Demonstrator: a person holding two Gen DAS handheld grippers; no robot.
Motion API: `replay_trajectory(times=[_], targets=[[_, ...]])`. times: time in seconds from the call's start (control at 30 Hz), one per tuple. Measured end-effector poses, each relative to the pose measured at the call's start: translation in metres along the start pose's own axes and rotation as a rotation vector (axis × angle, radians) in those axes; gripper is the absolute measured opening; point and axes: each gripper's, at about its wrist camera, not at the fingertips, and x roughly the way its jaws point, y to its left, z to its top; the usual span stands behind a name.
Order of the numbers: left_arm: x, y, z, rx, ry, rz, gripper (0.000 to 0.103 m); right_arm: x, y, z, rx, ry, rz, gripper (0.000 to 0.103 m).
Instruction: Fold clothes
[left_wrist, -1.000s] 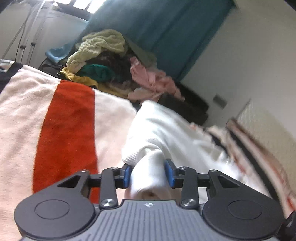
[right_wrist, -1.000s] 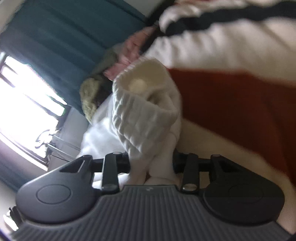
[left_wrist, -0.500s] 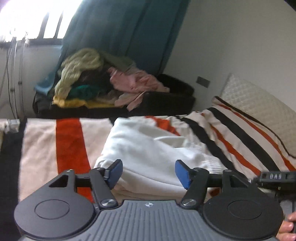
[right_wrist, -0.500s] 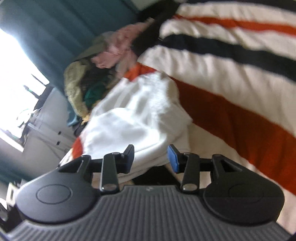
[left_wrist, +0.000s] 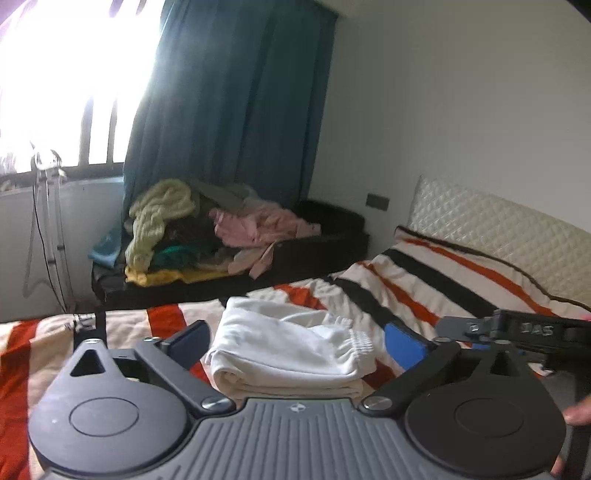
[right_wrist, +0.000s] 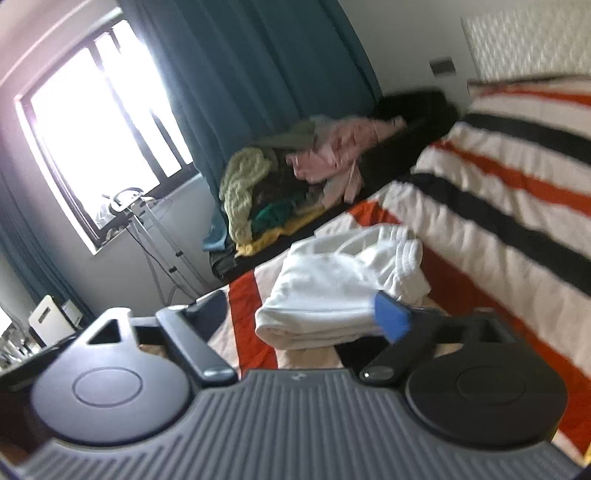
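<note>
Jaws opening above folded white garment (left_wrist: 291, 350) on bedspread (left_wrist: 424, 291).

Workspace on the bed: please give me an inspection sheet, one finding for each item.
Surface: striped blanket on the bed.
Job's things: folded white garment lies flat on it.
Clutter: pile of clothes beyond the bed.
Grippers: left gripper and right gripper are opening, both empty, clear of the garment.
Cables: thin cables hang by the window.
Surroundings: teal curtain, quilted headboard.
</note>
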Motion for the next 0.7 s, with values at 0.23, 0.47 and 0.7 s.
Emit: replay_trajectory(times=[0.23,0.47,0.7], targets=[[-0.058,-0.022,-0.016,0.067,-0.047,0.057,0.103,-0.046,0.015,-0.023,-0.098,-0.084,-0.022,0.096],[-0.075,-0.020,-0.041,0.058,-0.072,0.088,0.103,-0.058,0.022,-0.059,-0.140,-0.148,-0.010,0.096],[-0.065,-0.006,-0.066,0.061,-0.101,0.138,0.103,-0.041,0.027,-0.087,-0.185,-0.185,-0.034,0.096]])
